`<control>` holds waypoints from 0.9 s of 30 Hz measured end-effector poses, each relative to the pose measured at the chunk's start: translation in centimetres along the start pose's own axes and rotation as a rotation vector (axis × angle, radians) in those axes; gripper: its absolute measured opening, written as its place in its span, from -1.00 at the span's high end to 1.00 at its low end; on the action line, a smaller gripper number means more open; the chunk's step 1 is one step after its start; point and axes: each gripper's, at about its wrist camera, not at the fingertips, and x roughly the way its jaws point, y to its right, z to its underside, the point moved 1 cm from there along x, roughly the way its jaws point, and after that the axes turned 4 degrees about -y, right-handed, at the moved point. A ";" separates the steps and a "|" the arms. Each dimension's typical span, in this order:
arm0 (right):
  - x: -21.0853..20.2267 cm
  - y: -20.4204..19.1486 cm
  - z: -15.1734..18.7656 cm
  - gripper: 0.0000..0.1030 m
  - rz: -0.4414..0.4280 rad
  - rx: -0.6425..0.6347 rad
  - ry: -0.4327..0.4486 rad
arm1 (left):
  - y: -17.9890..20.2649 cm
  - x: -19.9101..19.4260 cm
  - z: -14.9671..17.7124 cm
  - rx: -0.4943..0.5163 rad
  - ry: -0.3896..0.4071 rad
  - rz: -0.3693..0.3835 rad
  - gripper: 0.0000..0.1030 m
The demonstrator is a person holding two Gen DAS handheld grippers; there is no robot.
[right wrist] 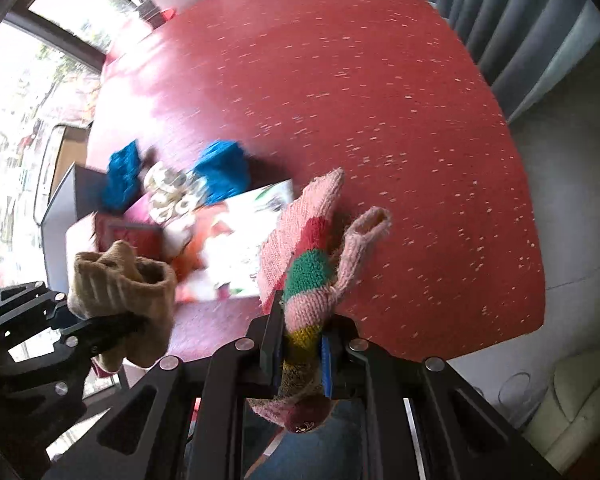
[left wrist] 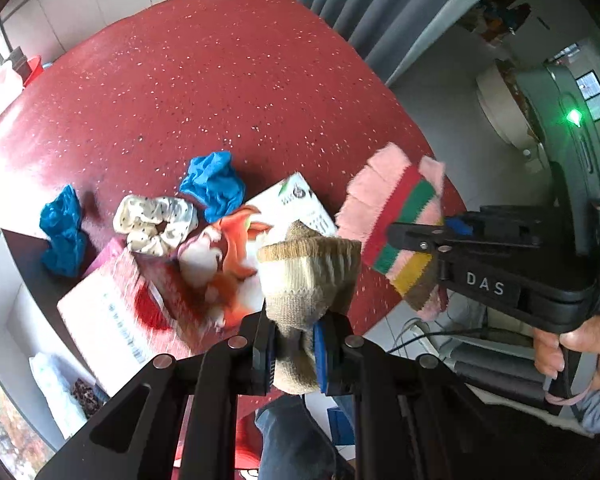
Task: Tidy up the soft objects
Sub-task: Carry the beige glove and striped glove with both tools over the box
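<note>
- Blue crumpled cloth [left wrist: 62, 236] lies at the left edge of the red speckled worktop [left wrist: 220, 80], beside a grey shelf unit; it looks light and limp and could be pinched at any raised fold.
- Cream dotted fabric scrunchie [left wrist: 156, 224] sits just right of it, touching a pink-and-white printed box [left wrist: 120, 312] that overhangs the worktop's near edge. A second blue crumpled cloth [left wrist: 214, 186] lies behind the scrunchie, further in from the edge.
- Orange-and-white plush toy [left wrist: 228, 264] rests on the boxes, against a white printed carton [left wrist: 296, 204]; soft and bulky, best taken by a limb or ear, in my judgement.
- Beige ribbed knit sock [left wrist: 312, 276] hangs above the near edge, clamped at its lower part by the left hand-held gripper [left wrist: 294, 354], whose jaws are closed on it. It is floppy, so its cuff sags open.
- Pink knitted glove with red, green and yellow stripes [right wrist: 308, 272] is off the worktop near the right of the pile, pinched at its wrist end by the right hand-held gripper [right wrist: 302, 354], jaws closed on it; fingers and thumb dangle freely.
- Boxes crowd the near-left corner and could snag dangling knitwear; the rest of the worktop is bare.
</note>
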 end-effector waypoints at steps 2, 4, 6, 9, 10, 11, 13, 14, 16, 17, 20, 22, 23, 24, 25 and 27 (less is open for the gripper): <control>0.0 -1.3 0.7 0.71 -0.005 -0.027 -0.006 | -0.2 -1.0 1.3 0.011 0.012 0.002 0.68; 0.2 -2.4 1.1 0.71 -0.008 -0.053 -0.014 | -0.7 -1.8 2.5 0.015 0.023 0.002 0.68; 0.5 -3.9 1.8 0.71 -0.011 -0.087 -0.025 | -1.4 -2.5 3.6 0.013 0.035 -0.008 0.68; 1.0 -5.9 2.4 0.71 -0.017 -0.131 -0.040 | -2.7 -3.4 5.4 -0.003 0.051 -0.021 0.68; 1.2 -6.6 2.6 0.71 -0.020 -0.147 -0.044 | -3.1 -3.8 6.0 -0.012 0.055 -0.027 0.68; 1.3 -7.5 2.8 0.71 -0.024 -0.169 -0.050 | -3.5 -4.1 6.5 -0.021 0.059 -0.031 0.68; 1.6 -8.9 3.1 0.71 -0.030 -0.205 -0.059 | -4.7 -4.7 7.8 -0.051 0.069 -0.041 0.68; 1.7 -9.7 3.2 0.71 -0.032 -0.225 -0.063 | -5.2 -4.9 8.3 -0.065 0.072 -0.044 0.68; 1.8 -11.3 3.5 0.71 -0.035 -0.271 -0.068 | -6.4 -5.4 9.5 -0.101 0.082 -0.050 0.68; 1.8 -12.1 3.6 0.71 -0.036 -0.294 -0.068 | -7.0 -5.5 10.1 -0.118 0.087 -0.052 0.68; 1.9 -14.4 3.9 0.71 -0.039 -0.363 -0.071 | -8.7 -6.4 11.7 -0.179 0.105 -0.058 0.68; 2.0 -16.1 4.2 0.71 -0.038 -0.412 -0.072 | -10.1 -6.9 12.8 -0.224 0.121 -0.063 0.68; 2.0 -17.1 4.3 0.71 -0.035 -0.442 -0.071 | -10.6 -7.1 13.2 -0.243 0.129 -0.065 0.68; 2.0 -17.9 4.5 0.71 -0.034 -0.468 -0.069 | -11.4 -7.5 13.8 -0.269 0.139 -0.068 0.68; 2.0 -18.6 4.6 0.71 -0.033 -0.488 -0.068 | -12.1 -7.6 14.3 -0.292 0.147 -0.070 0.68; 1.9 -20.5 4.7 0.71 -0.028 -0.548 -0.061 | -13.3 -8.1 15.1 -0.337 0.164 -0.073 0.68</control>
